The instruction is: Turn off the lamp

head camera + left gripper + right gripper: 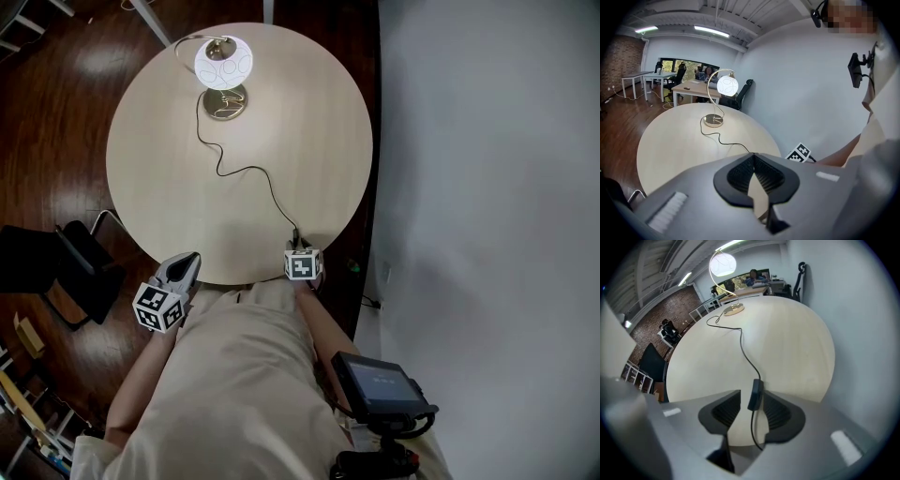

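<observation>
The lamp (pixel 223 63) stands lit at the far side of the round table (pixel 309 112), a white globe on a curved brass stem over a brass base (pixel 226 101). Its black cord (pixel 253 171) snakes to the near edge. In the right gripper view the cord's inline switch (pixel 755 393) lies between the pads of my right gripper (pixel 751 395), close to the right-hand pad; the jaws stand open. That gripper (pixel 300 251) points steeply down at the table's near edge. My left gripper (pixel 183 269) hovers at the near-left edge, tips together (pixel 752 157), holding nothing.
A black chair (pixel 84 267) stands on the dark wood floor left of the table. A grey wall (pixel 487 141) runs close along the table's right side. A black device (pixel 380 384) hangs at my waist. Desks and chairs (pixel 689 86) fill the room behind the lamp.
</observation>
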